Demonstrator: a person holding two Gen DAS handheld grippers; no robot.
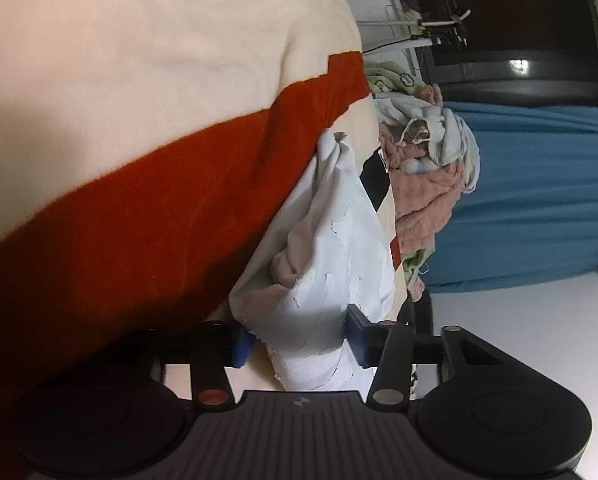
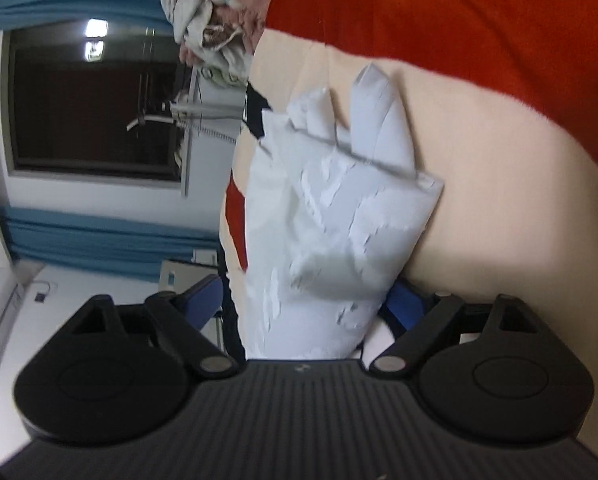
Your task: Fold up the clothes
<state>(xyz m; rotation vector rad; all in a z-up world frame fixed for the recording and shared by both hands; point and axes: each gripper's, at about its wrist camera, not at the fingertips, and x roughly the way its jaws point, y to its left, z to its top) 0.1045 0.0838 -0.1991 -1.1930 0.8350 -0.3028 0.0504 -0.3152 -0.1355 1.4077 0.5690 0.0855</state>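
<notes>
Nearest each camera, a pale blue-white thin cloth garment with a cracked, flaking printed patch [image 1: 331, 280] runs back between the blue-padded fingers of both tools. The left gripper [image 1: 299, 340] has its pads standing either side of a bunched fold, with fabric filling the gap; it looks pinched, though the cloth hides the contact itself. The right gripper [image 2: 305, 300] sits the same way around the garment's near edge [image 2: 331, 240], its fingers pressing in on a thick wad.

The garment lies on a cream and rust-red fleecy blanket [image 1: 159, 160] covering the bed, partly gathered, with two narrow ends sticking up at its far side in the right view. It reads as light, limp and easily creased, so it should sag and slide unless held at two well-spread points along a hem or seam. The peeling print looks brittle, and a grip on plain cloth beside it would spare it.

Beyond the garment, at the blanket's far edge, sits a heap of pink, pale green and grey crumpled clothes [image 1: 427, 152], loose and not folded. No basket or box shows around that heap. Farthest off hang blue pleated curtains [image 1: 539, 192] beside a dark window.
</notes>
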